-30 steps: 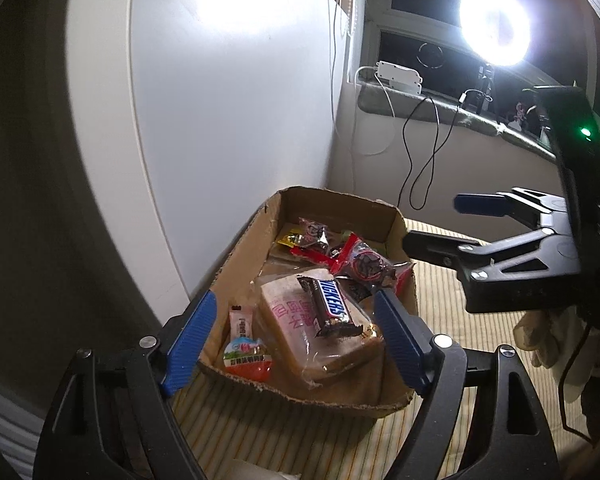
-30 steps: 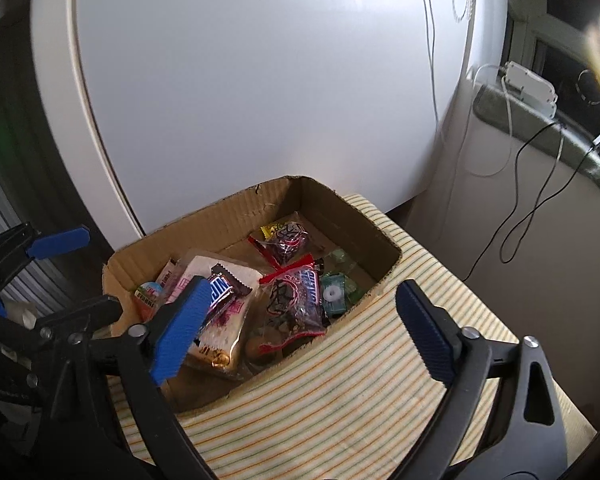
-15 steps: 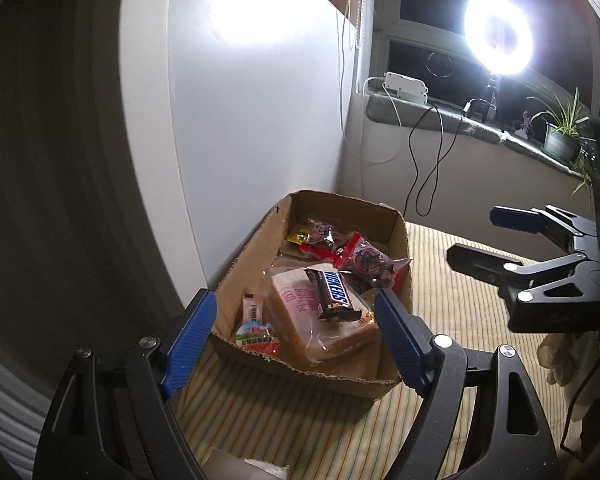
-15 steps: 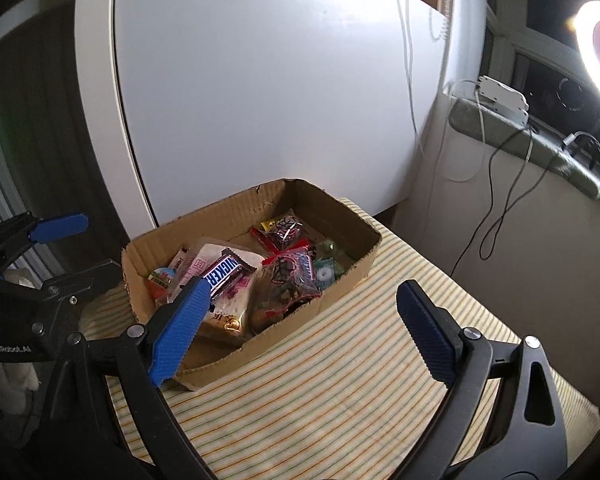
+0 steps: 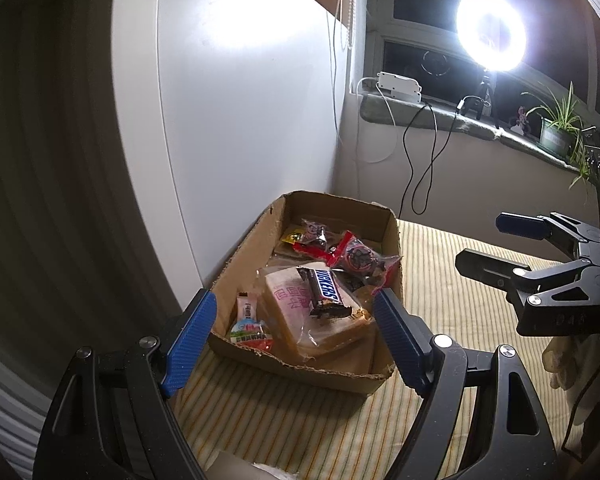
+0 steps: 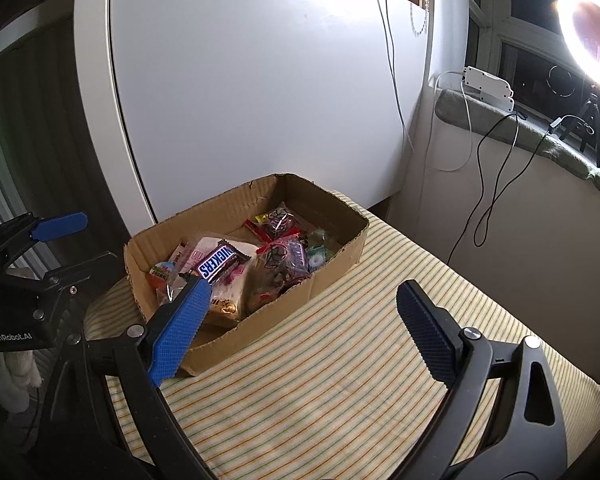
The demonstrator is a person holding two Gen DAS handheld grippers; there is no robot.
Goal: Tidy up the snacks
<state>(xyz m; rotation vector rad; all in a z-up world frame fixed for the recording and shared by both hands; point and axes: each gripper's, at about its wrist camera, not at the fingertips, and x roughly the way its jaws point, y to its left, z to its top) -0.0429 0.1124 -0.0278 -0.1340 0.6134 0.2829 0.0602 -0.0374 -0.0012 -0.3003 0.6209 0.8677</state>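
Sitting at the table's far left corner against a white panel: one cardboard box, its torn near rim low. Striped tablecloth lies bare to the right and front, ample room there. Contents: one Snickers bar atop one wrapped bread slab, one egg-shaped sweet, two red-trimmed clear bags, one green packet; smaller pieces uncertain. Left gripper: jaws wide apart, empty. Right gripper: jaws wide apart, empty. Against one second earlier, both grippers have drawn back from the box; contents unchanged.
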